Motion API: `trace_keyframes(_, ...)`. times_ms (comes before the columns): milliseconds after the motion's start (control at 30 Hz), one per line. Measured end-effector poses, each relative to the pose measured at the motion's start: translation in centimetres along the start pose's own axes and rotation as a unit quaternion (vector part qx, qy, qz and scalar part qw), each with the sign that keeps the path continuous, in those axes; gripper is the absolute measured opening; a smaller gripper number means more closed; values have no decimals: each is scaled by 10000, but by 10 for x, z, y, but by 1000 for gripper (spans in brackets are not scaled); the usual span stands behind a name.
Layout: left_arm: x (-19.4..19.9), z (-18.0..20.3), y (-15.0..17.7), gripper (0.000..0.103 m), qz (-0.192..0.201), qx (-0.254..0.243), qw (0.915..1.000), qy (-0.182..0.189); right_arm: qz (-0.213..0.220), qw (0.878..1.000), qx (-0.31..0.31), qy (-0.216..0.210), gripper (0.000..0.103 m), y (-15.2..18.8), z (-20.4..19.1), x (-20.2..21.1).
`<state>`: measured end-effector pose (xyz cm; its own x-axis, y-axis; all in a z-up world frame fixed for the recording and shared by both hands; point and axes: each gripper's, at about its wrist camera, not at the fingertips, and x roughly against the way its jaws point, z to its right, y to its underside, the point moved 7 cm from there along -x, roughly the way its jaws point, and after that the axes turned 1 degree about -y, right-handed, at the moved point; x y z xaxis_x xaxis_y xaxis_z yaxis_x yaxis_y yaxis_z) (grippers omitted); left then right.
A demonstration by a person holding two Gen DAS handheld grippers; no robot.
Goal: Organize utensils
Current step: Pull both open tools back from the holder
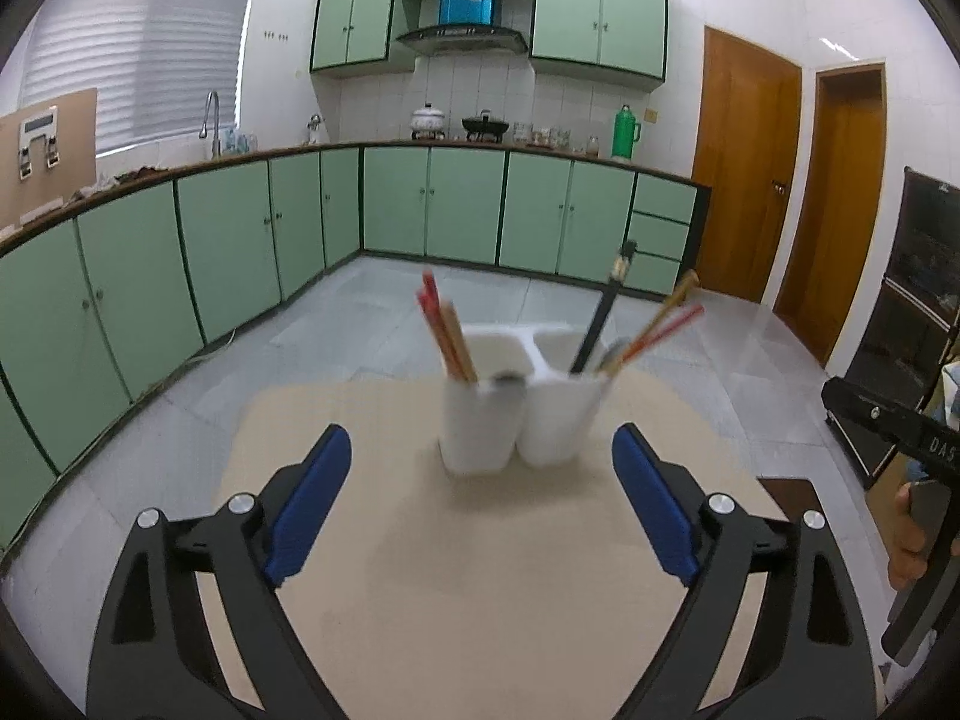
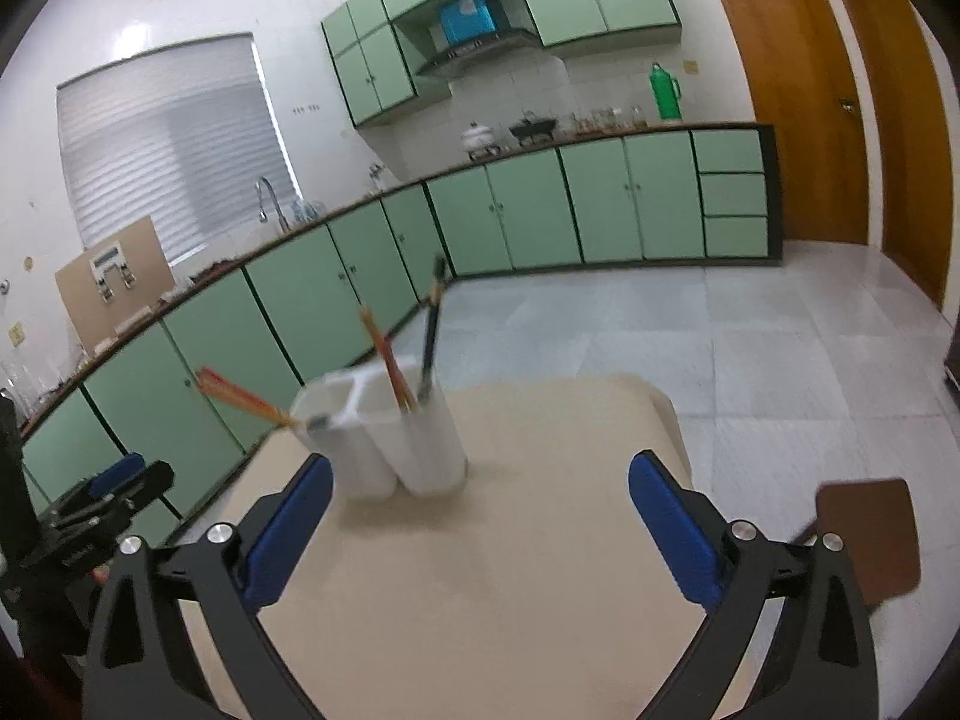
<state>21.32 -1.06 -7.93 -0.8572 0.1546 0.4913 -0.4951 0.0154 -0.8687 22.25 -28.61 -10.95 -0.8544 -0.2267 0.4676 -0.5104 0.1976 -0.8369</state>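
Observation:
A white two-compartment utensil holder stands on the beige table. In the left wrist view its left cup holds red and wooden chopsticks. Its right cup holds a black-handled utensil and more chopsticks. My left gripper is open just short of the holder, nothing between its blue pads. My right gripper is also open and empty, with the holder beyond its left finger. In the right wrist view red chopsticks lean far left and the black utensil stands upright.
The table's far edge lies just behind the holder. A brown chair seat sits off the table's right side. Green kitchen cabinets line the far walls across a grey tiled floor. A black shelf unit stands at the right.

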Motion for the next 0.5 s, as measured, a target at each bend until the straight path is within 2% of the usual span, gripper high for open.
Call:
trace_keyframes(100, 12, 5, 16, 89, -55, -38, 10000, -41, -173, 9998, 51, 102, 97, 24, 0, 7)
trace_keyframes(267, 28, 13, 31, 90, -90, -76, 9999, -80, -402, 9990, 114, 140, 97, 46, -7, 13)
trace_keyframes(500, 47, 21, 37, 91, -66, 2, 10000, -63, -405, 9975, 555, 193, 97, 57, -32, 26)
